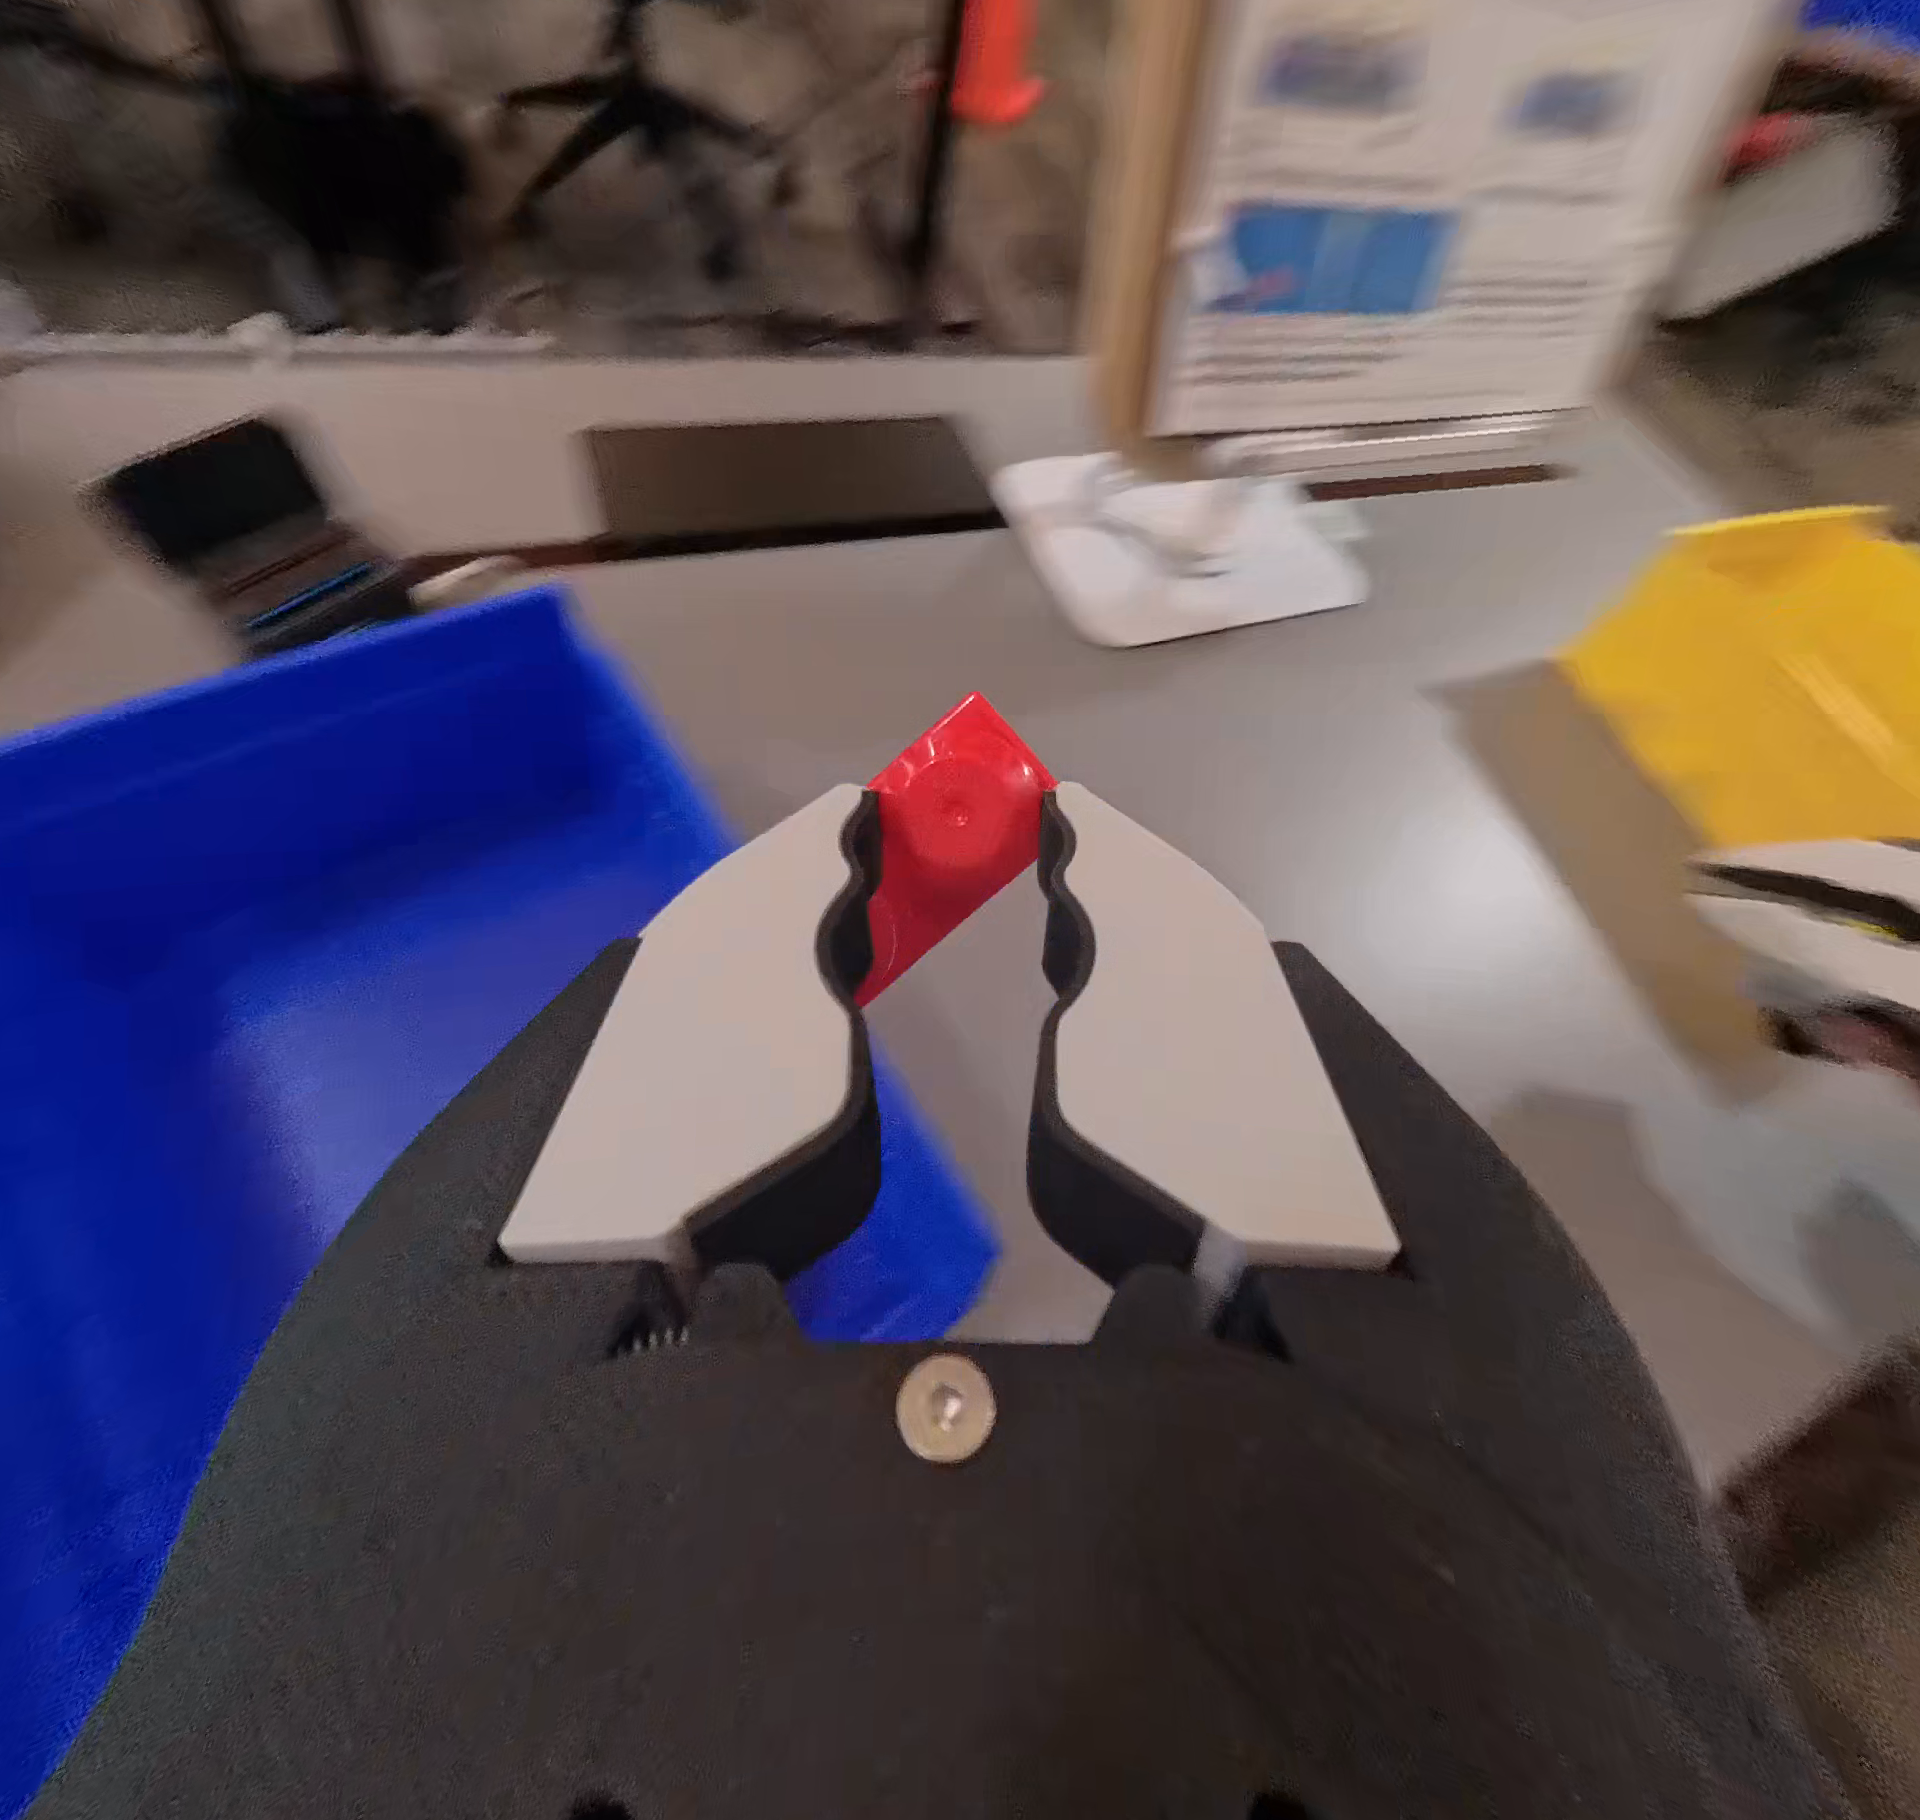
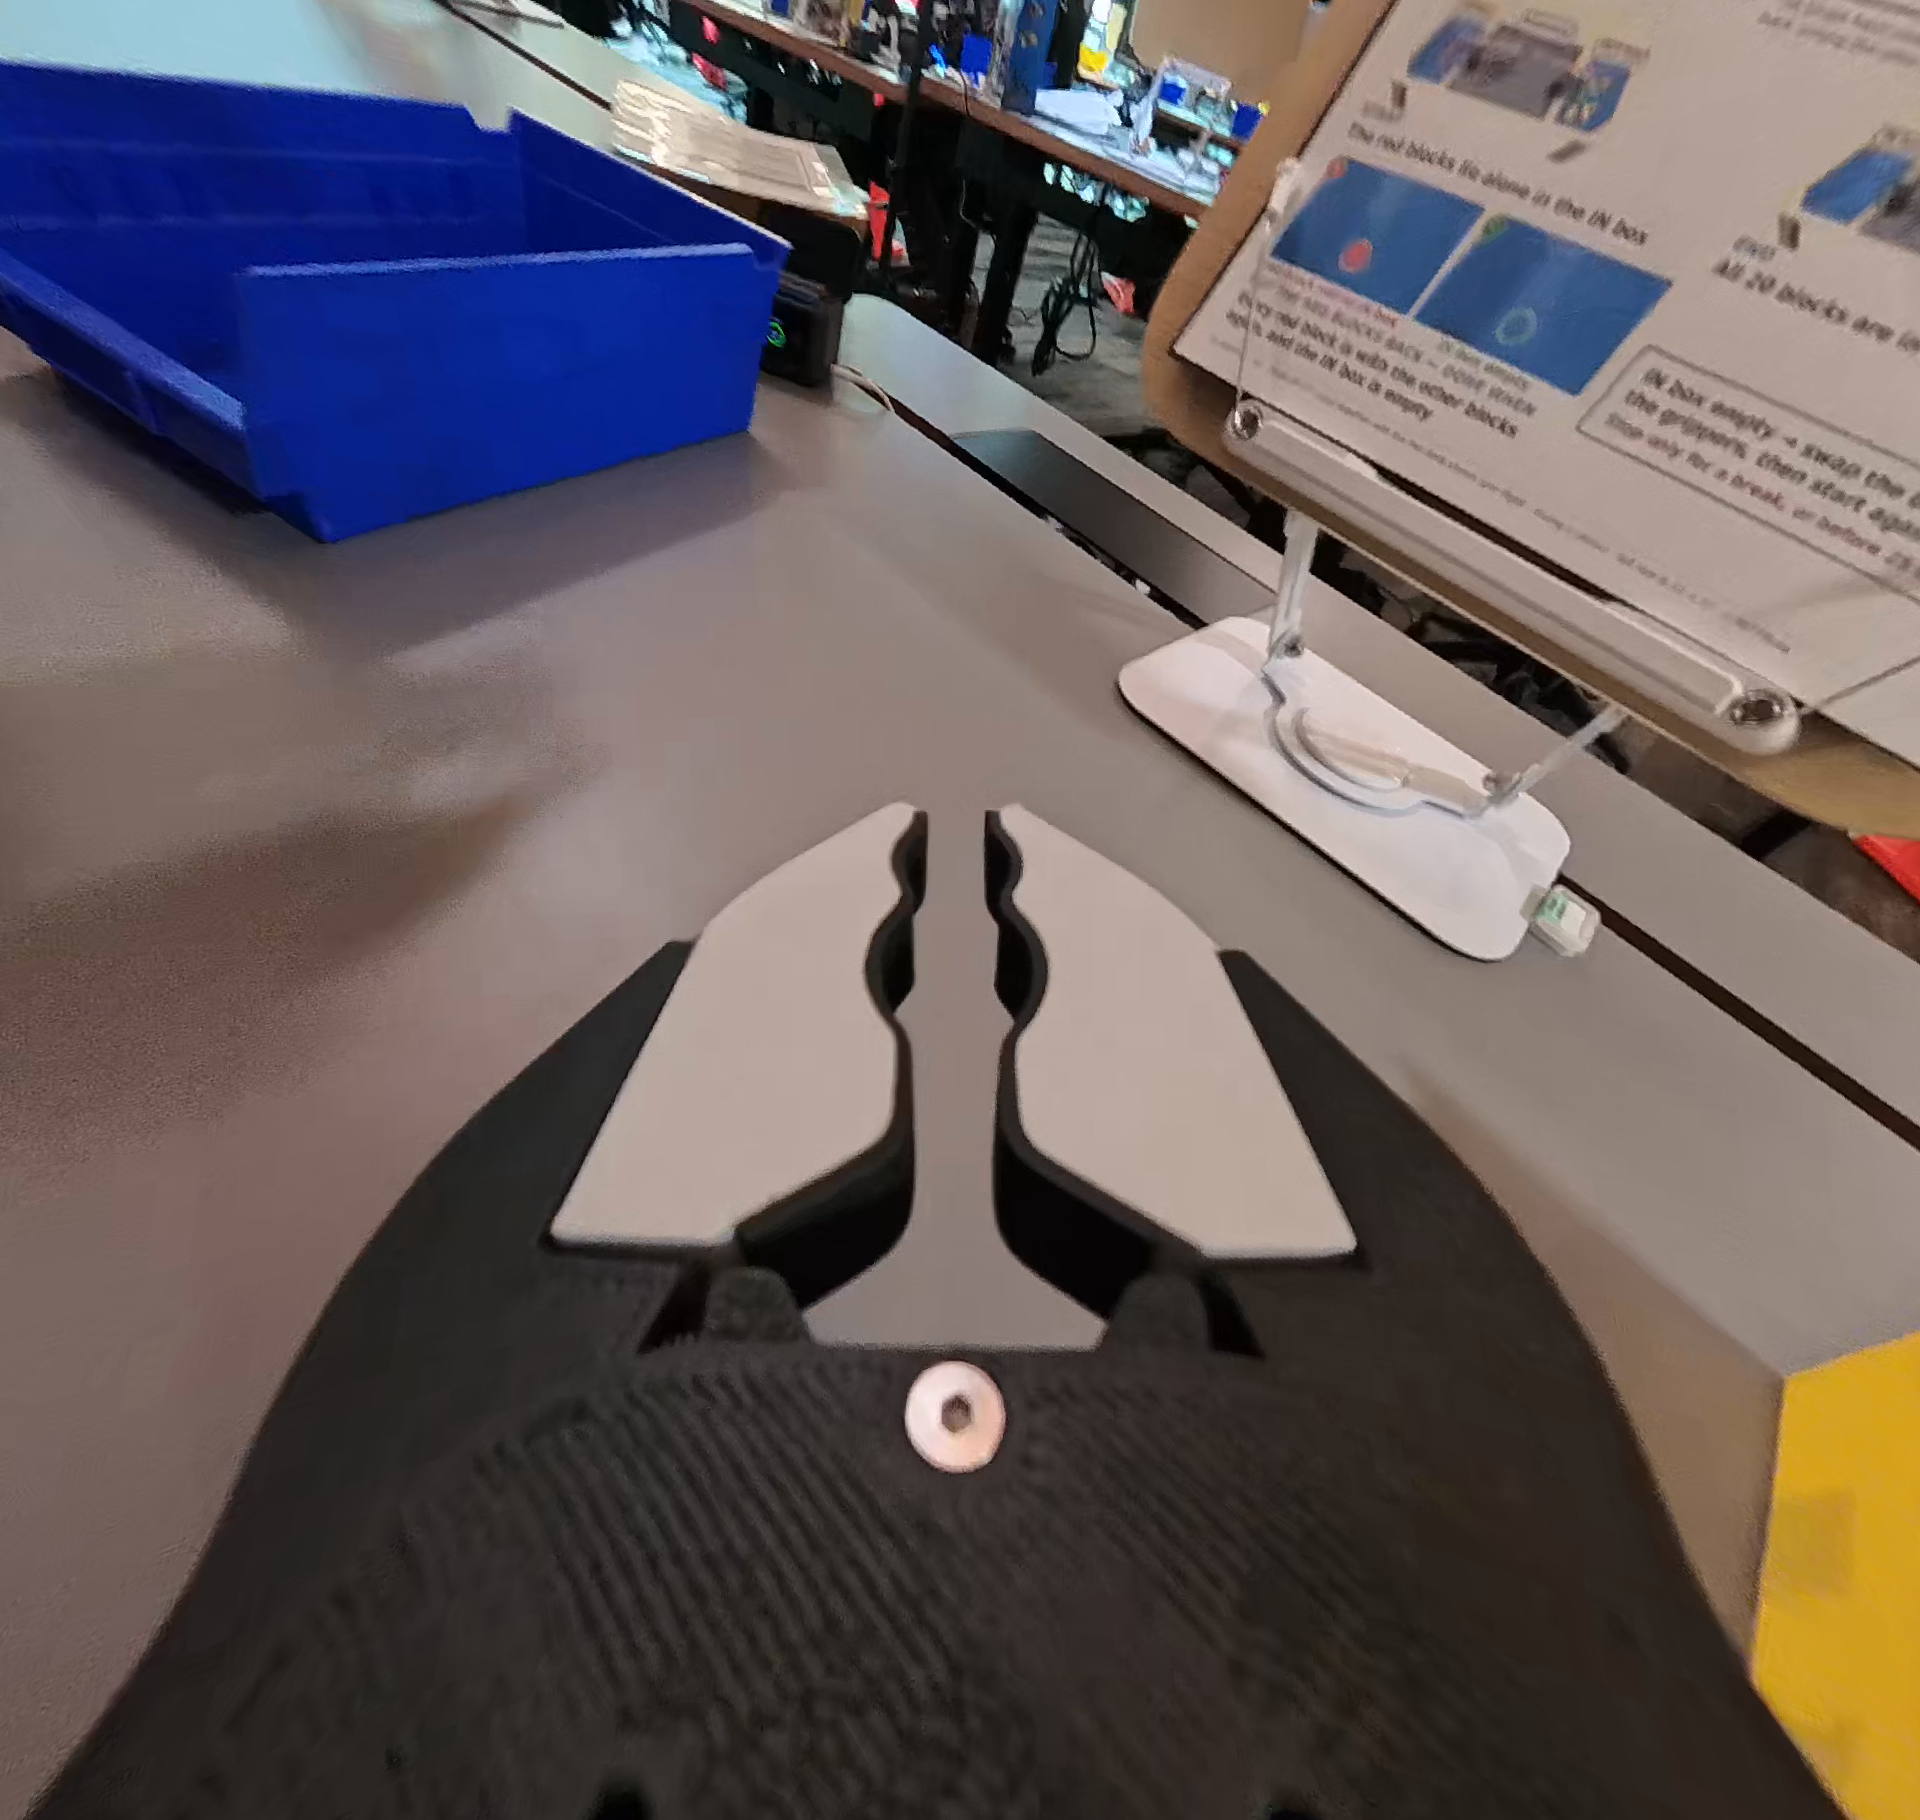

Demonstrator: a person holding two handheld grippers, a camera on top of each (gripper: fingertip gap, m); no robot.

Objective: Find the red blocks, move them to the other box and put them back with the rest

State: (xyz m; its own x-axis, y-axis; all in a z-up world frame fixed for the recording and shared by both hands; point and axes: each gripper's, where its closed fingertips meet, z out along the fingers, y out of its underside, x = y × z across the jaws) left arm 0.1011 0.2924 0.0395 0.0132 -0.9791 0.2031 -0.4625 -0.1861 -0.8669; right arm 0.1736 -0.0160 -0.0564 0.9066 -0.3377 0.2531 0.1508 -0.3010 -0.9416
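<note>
So the left tongs (image 1: 958,806) are gripping a red block (image 1: 951,835) right at the tips, pinching it from both sides with the block sitting tilted, one corner poking up past the fingertips. They're hanging in the air over the grey counter (image 1: 1195,835), with the blue box (image 1: 312,835) just below and to the left, so the block is sitting above the counter right beside that box's near edge rather than over its middle. Everything around it is looking smeared, so I can't make out what's lying inside the blue box from this side.

Off to the right a yellow box (image 1: 1756,690) is showing, and the other tongs are poking in just under it at the frame edge.

From the right wrist view, the right tongs (image 2: 954,814) are holding nothing, with the fingers nearly together and only a thin gap showing between them. They're hovering low over the counter. The blue box is sitting further back on the left, and what's showing of its inside is looking bare. A white stand (image 2: 1351,783) is propping up a printed instruction sheet (image 2: 1621,243) on the right, and a corner of the yellow box is peeking in at the bottom right.
</note>
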